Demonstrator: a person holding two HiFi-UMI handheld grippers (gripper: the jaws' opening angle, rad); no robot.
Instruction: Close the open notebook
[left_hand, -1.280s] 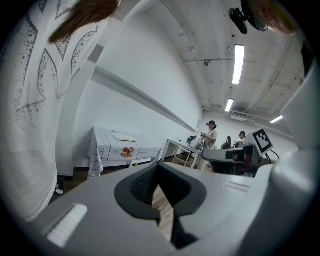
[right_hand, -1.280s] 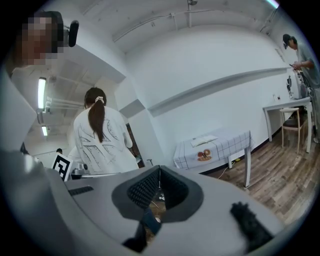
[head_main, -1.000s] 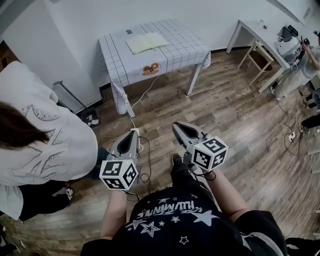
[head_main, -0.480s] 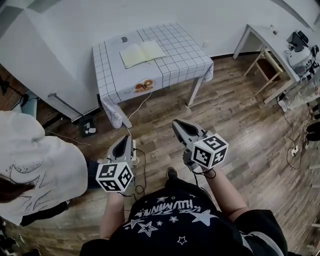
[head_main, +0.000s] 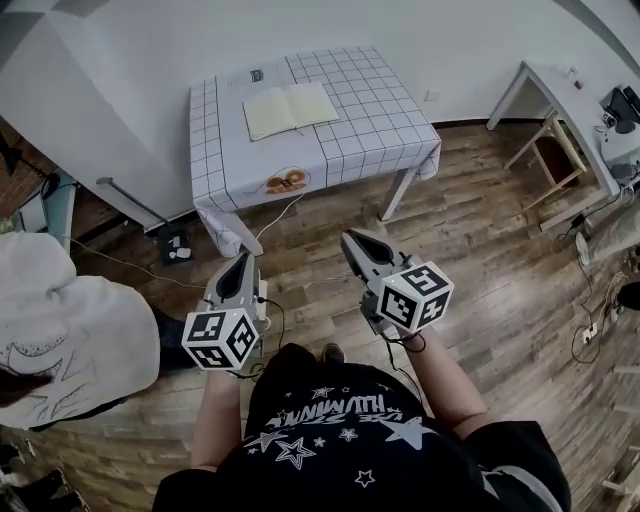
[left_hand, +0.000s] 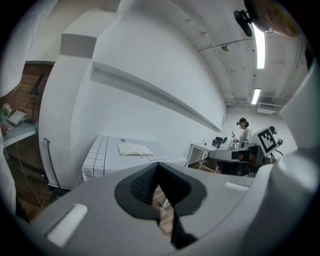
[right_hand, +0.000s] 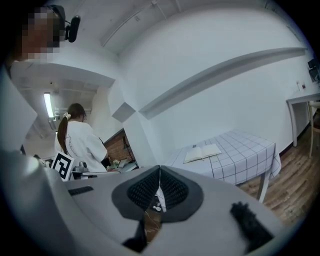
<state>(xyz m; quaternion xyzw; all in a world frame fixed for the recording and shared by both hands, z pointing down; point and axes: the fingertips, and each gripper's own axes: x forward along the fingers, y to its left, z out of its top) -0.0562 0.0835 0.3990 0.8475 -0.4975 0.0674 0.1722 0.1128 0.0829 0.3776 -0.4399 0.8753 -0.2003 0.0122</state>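
Observation:
An open notebook (head_main: 290, 108) with pale pages lies flat on a table under a white checked cloth (head_main: 375, 110) by the far wall. It also shows in the left gripper view as the notebook (left_hand: 134, 148) and in the right gripper view as the notebook (right_hand: 201, 152). Both grippers are held over the wooden floor, well short of the table and pointing toward it. The left gripper (head_main: 241, 260) is shut with nothing in it, its tips meeting (left_hand: 158, 165). The right gripper (head_main: 350, 238) is also shut and empty (right_hand: 159, 169).
A person in a white top (head_main: 70, 330) stands close at the left. Cables and a power strip (head_main: 266, 296) lie on the floor between me and the table. A second white table (head_main: 565, 95) and a wooden stool (head_main: 555, 150) stand at the right.
Both grippers have travelled across the floor toward the checked table, jaws still shut. The person in white now sits further left and lower in the head view.

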